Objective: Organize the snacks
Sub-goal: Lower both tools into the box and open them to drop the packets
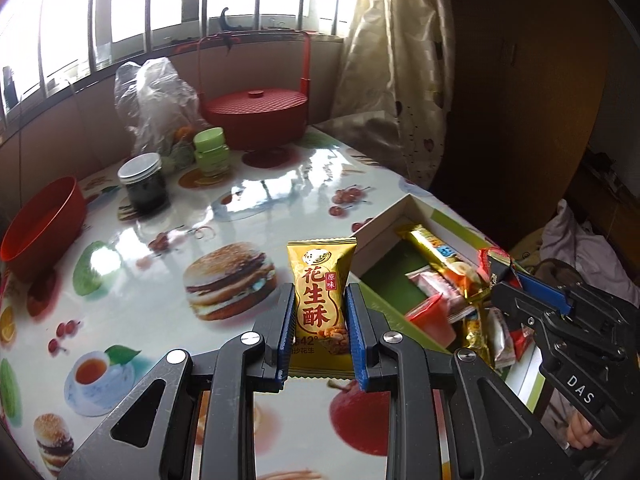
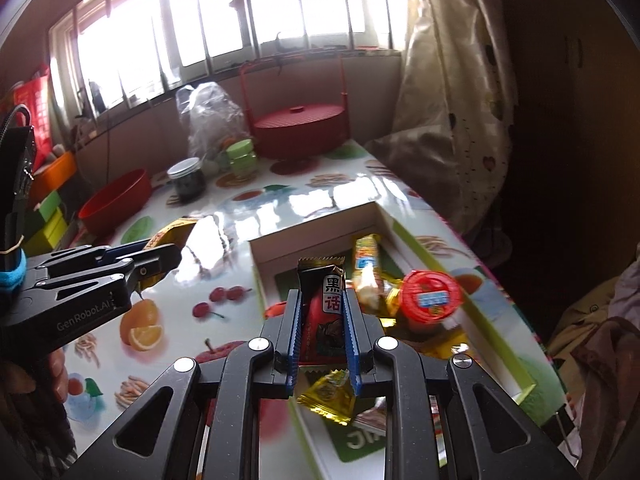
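My left gripper (image 1: 320,292) is shut on a gold peanut-candy packet (image 1: 320,280) and holds it upright above the table, left of the open white-and-green box (image 1: 384,220). My right gripper (image 2: 322,296) is shut on a black-and-red snack packet (image 2: 324,304) and holds it over the box (image 2: 316,236). In the box lie a red-lidded jelly cup (image 2: 430,300), a long yellow bar (image 2: 366,264) and several small gold and pink packets (image 2: 328,396). The right gripper also shows in the left wrist view (image 1: 516,280), the left gripper in the right wrist view (image 2: 160,252).
On the fruit-print table (image 1: 248,200) stand a red bowl (image 1: 40,224) at the left, a dark jar with a silver lid (image 1: 144,184), a green jar (image 1: 210,148), a clear plastic bag (image 1: 152,100) and a red lidded basket with a tall handle (image 1: 256,116) at the back. A curtain (image 1: 400,60) hangs at the right.
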Tool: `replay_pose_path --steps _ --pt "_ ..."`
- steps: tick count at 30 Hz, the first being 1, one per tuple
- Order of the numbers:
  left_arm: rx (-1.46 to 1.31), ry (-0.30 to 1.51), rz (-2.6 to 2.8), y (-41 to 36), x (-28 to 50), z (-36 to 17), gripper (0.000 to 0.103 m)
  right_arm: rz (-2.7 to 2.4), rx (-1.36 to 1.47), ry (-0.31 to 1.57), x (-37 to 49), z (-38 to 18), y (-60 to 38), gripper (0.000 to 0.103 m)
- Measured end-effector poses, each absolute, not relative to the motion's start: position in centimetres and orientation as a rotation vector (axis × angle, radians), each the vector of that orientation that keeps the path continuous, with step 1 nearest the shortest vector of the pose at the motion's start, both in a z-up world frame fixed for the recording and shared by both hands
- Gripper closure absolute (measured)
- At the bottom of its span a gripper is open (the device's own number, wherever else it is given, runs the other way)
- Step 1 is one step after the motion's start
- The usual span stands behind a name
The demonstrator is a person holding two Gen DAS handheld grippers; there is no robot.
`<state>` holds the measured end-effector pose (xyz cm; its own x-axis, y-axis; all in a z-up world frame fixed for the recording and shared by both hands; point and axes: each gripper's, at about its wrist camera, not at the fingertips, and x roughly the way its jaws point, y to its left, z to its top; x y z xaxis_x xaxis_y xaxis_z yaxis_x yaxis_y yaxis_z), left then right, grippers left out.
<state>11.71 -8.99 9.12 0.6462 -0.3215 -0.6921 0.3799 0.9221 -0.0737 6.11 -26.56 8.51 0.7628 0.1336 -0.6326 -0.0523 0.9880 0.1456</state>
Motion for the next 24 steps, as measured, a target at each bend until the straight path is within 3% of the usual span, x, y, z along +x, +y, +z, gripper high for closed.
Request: replay_pose_path --steps 24 --pt "0.083 0.87 -0.51 -15.6 14.3 6.7 0.078 -0.013 0.165 0.747 4.4 5.7 -32.5 0.085"
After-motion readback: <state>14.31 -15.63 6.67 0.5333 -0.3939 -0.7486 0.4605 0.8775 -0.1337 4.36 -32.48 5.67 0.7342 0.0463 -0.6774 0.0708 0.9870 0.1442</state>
